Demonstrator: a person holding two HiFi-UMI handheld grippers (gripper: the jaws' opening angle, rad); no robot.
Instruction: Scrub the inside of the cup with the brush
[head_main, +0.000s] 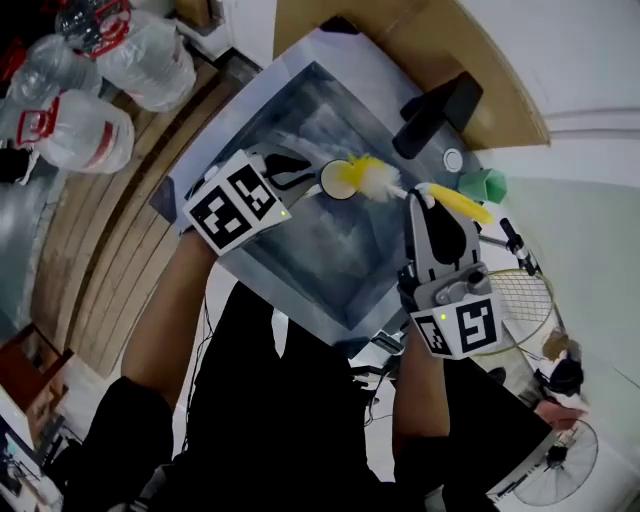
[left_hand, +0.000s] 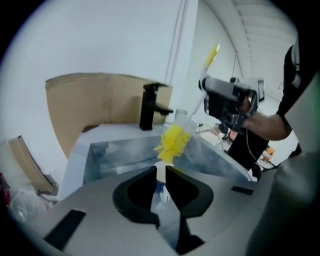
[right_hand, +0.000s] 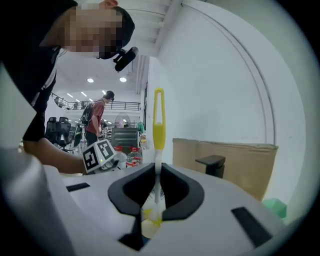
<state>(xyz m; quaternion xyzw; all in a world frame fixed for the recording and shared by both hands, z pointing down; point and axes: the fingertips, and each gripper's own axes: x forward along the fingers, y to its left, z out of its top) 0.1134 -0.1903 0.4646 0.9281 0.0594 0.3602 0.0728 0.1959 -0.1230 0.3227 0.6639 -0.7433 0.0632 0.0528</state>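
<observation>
The left gripper is closed to a narrow gap on the wall of the white cup, holding it over the sink. The right gripper is clamped on the thin stem of the brush. The yellow bristle head sits at the cup's mouth, just ahead of the left gripper's jaws.
</observation>
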